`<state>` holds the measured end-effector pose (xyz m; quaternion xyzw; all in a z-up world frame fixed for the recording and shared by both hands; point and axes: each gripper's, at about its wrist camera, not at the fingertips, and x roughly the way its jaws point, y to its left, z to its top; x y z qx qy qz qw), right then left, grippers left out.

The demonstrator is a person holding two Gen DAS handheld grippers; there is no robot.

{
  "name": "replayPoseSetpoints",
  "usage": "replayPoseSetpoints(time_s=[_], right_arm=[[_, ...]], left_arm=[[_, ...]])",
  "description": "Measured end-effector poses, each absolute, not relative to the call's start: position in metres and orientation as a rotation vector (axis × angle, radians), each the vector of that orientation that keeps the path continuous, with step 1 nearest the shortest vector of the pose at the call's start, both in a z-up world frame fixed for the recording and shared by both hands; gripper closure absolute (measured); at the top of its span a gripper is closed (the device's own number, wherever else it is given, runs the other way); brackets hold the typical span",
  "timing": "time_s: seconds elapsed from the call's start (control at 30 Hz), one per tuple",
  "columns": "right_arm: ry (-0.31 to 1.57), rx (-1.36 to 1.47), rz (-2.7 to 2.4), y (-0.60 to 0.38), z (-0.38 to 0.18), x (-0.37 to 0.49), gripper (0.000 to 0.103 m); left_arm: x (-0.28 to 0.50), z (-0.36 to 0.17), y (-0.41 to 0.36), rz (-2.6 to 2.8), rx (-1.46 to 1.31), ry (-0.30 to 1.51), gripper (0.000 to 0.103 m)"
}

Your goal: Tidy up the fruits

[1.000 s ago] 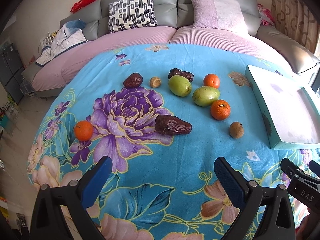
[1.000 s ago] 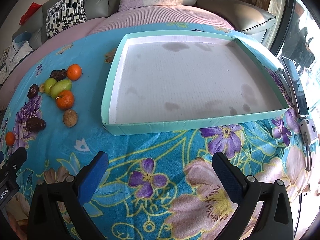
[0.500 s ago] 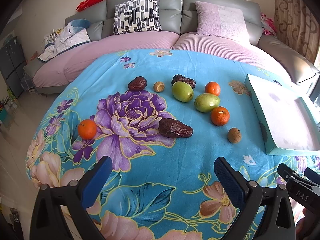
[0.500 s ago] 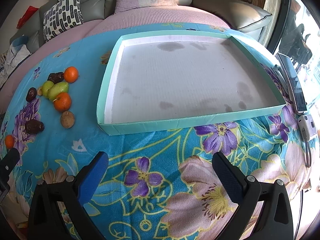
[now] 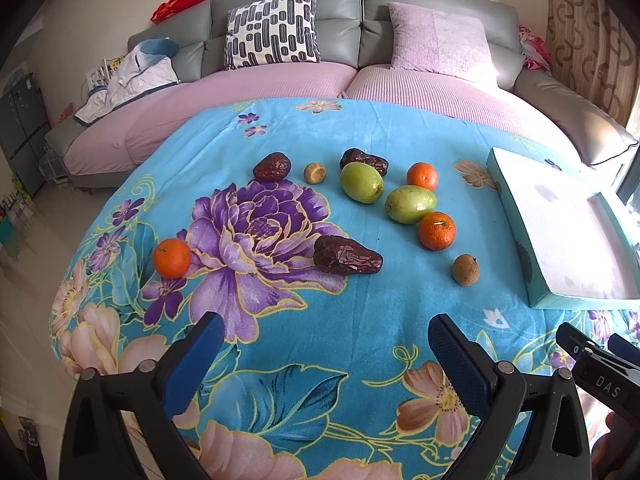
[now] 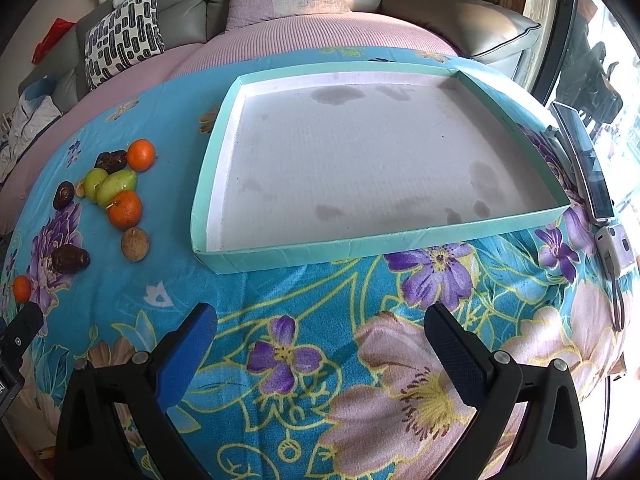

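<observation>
1. Nearby, a shallow teal-rimmed tray [image 6: 376,246] with a stained white floor lies on a floral blue blanket [image 6: 320,320]; nothing rests inside it. In the left wrist view the same tray [image 5: 516,216] sits at about 3 o'clock, well apart from most of the fruit.

2. Fruit lies loose on the blanket, none of it in the tray: two green fruits [image 5: 361,182] [image 5: 411,204] touching or nearly so at 12 o'clock, a dark date [image 5: 366,161] just behind them, two oranges [image 5: 422,176] [image 5: 437,230] beside them, a small brown round fruit [image 5: 466,269] nearest the tray's left wall, a large date [image 5: 346,255] at centre, another date [image 5: 272,166] and a small tan fruit [image 5: 314,172] at 11 o'clock, and a lone orange [image 5: 172,258] at 9 o'clock.

3. Open blanket lies between the left gripper [image 5: 320,360] and the large date; the blanket's left edge drops to a tiled floor [image 5: 24,264] at 9 o'clock.

4. Both tongs are spread wide and hold nothing; the right gripper [image 6: 320,352] hovers over bare blanket short of the tray's near wall.

5. A phone [image 6: 584,164] and a small white device [image 6: 614,248] lie along the blanket's edge at 3 o'clock, just beside the tray. A grey sofa [image 5: 340,20] with cushions stands at 12 o'clock.
</observation>
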<state>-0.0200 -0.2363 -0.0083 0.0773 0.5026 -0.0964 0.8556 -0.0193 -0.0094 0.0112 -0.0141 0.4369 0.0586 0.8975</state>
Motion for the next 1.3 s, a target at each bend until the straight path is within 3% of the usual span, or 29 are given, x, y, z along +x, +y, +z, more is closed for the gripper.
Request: replayPoseSetpoints(time_s=[1.3], right_arm=[[1.033, 0.163, -0.208, -0.2374, -0.0041, -0.0232, 0.0]], left_arm=[[-0.0211, 0.0083, -0.0128, 0.079, -0.007, 0.904, 0.0]])
